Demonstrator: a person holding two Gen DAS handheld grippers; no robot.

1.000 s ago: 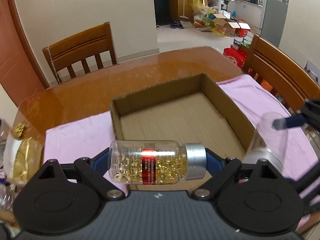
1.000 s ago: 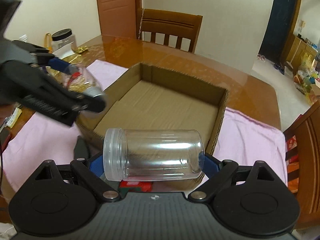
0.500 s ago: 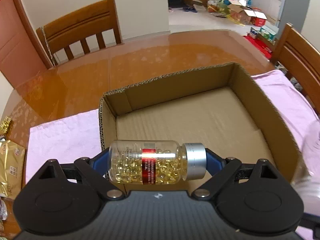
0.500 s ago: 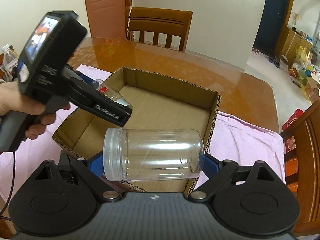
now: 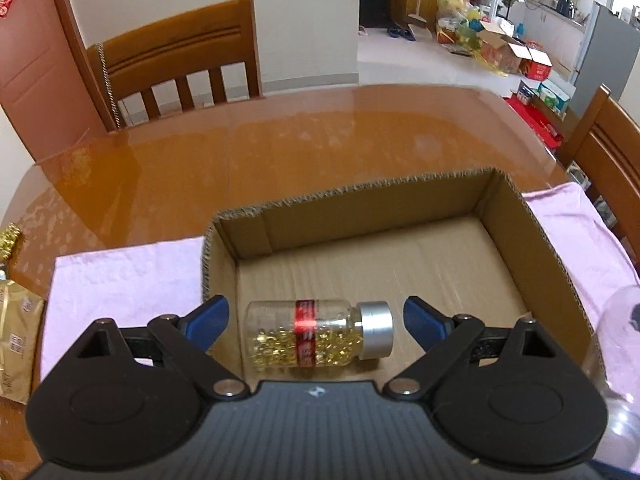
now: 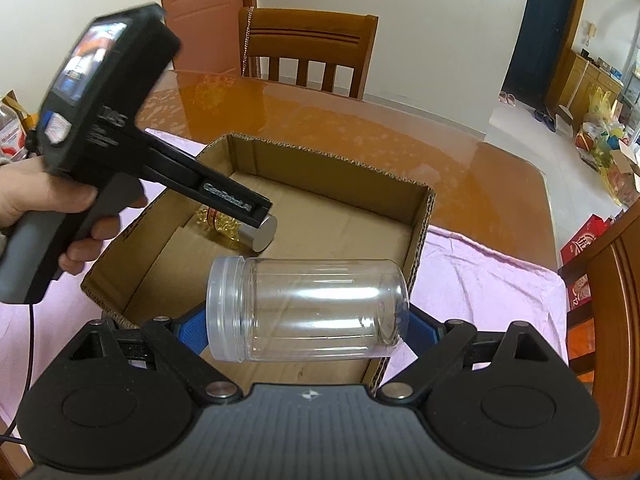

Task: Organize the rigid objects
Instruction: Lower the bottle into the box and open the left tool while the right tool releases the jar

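A small clear bottle [image 5: 320,334] of gold capsules, with a red label and a silver cap, lies on its side on the floor of the open cardboard box [image 5: 380,196]. My left gripper [image 5: 316,314] hovers just above it, open, with a gap at each end of the bottle. The right wrist view shows that left gripper [image 6: 250,216] reaching into the box's near-left corner over the bottle [image 6: 260,230]. My right gripper [image 6: 308,328] is shut on an empty clear plastic jar [image 6: 308,308], held lengthwise above the near wall of the box [image 6: 420,232].
The box sits on a pink cloth [image 5: 120,280] on a glossy brown table [image 5: 280,140]. Wooden chairs [image 5: 176,64] stand at the far side and at the right [image 6: 616,300]. A gold packet [image 5: 16,340] lies at the left edge. A person's hand [image 6: 48,200] grips the left gripper's handle.
The left gripper came forward and down into the box and let go of the capsule bottle, which now lies on the box floor. The right gripper kept its hold on the clear jar.
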